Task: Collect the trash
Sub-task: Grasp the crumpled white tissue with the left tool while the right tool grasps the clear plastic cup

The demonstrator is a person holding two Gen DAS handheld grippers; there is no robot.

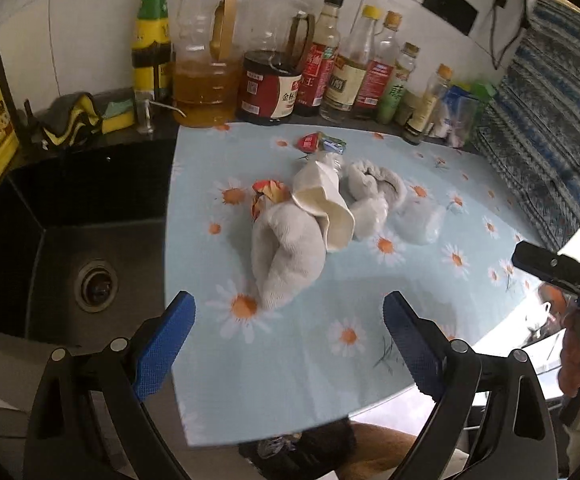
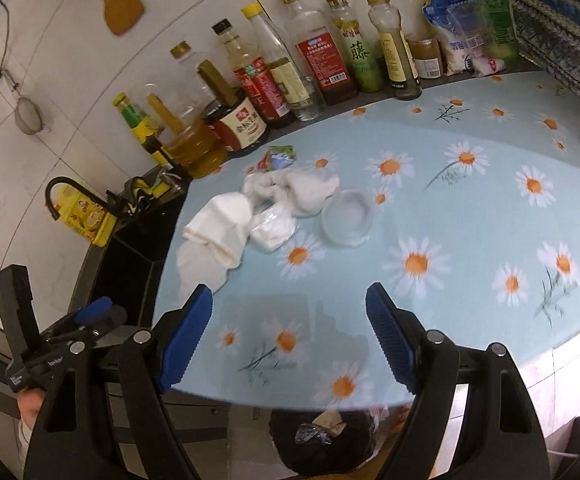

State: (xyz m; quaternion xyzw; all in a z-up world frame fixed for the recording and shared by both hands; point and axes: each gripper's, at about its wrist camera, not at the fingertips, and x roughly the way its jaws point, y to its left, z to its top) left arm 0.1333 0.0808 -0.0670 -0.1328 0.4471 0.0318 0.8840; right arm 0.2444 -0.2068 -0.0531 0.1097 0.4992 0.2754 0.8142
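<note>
Our left gripper hangs wide apart and empty at the bottom of its frame, above the daisy-print desk. The trash sits mid-frame: crumpled white tissues, a crushed paper cup, a red-and-green wrapper behind them toward the bottles. To the left we see the dark sink. Our right gripper is spread wide too, nothing between its pads, the tissues up and left of centre. Below the desk edge, a dark bin bag.
</note>
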